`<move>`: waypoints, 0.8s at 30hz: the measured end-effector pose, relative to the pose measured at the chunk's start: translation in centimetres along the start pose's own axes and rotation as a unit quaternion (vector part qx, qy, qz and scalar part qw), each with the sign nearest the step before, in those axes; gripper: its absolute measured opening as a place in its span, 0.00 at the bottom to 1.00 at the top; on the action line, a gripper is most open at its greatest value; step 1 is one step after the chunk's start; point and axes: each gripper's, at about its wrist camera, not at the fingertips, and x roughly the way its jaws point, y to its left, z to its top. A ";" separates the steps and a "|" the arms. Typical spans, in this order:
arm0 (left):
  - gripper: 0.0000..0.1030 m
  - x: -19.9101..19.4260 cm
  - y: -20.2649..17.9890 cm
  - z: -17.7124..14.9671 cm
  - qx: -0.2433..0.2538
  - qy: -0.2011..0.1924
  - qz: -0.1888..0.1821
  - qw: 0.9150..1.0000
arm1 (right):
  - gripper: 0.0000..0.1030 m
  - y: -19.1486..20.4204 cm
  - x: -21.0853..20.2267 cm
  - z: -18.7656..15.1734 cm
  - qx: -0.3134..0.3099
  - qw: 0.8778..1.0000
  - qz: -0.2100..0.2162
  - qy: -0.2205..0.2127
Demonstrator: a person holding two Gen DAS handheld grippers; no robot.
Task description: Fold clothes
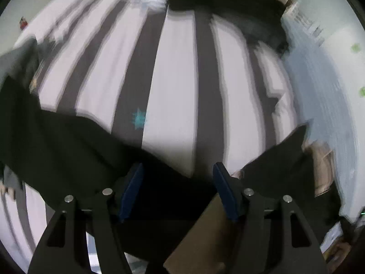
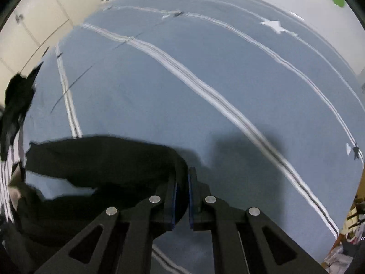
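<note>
The right gripper points forward and down over the grey-blue sheet, its jaws nearly together with a fold of the black garment pinched between the blue pads. From that grip the garment runs left of the gripper, sagging in a dark band above the sheet, with a gap of sheet showing under it. More black cloth bunches at the far left edge of the sheet, next to a strip of striped bedding.

The left gripper is tilted over the wide grey-and-white striped bedding, the view smeared by motion. Its jaws stand wide apart, blue pads well separated. Black garment crosses beneath and between the fingers, stretching to the left, with a pointed corner rising right of the gripper; whether it has hold of anything I cannot tell. Another dark pile lies at the bedding's far end.
</note>
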 end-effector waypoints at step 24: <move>0.11 3.8 -9.7 1.2 0.168 -0.019 -0.062 0.984 | 0.62 22.7 3.1 -6.2 -0.333 0.921 0.190 0.063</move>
